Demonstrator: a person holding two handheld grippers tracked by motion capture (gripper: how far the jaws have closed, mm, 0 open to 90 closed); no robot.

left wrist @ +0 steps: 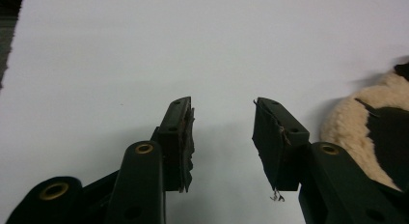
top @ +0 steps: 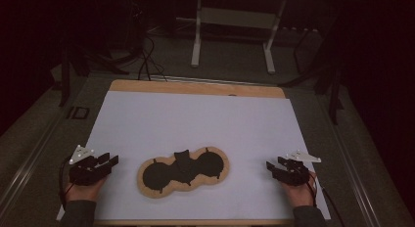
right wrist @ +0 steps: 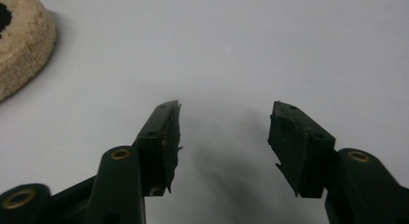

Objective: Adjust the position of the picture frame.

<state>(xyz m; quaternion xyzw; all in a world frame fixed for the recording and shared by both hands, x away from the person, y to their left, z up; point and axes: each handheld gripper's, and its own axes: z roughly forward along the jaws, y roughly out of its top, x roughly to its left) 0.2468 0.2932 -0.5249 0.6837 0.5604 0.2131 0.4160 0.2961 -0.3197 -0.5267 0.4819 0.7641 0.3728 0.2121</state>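
Fleece pad: tan, woolly, shaped like two joined rounds (top: 183, 172); lies flat on the near middle of the sheet, between the two tools and well apart from both; black patches cover most of its top, with the tan showing as a rim around them
White sheet: covers most of the tabletop (top: 195, 119); a strip of bare wood shows along the far edge
Left tool: held in the person's left hand (top: 85, 190) at the near left of the sheet (top: 108, 159); jaws stand wide with nothing between them, bare sheet showing in the gap; tips point toward the pad; in the left gripper view the pad's woolly edge sits just off the right jaw, not touching it
Right tool: held in the person's right hand (top: 298, 192) at the near right of the sheet (top: 272, 166); jaws wide and empty over bare sheet; in the right gripper view the pad's edge lies off at the upper left, well apart from the jaws
Pads on the jaws: black, frayed at the edges (left wrist: 185, 142)
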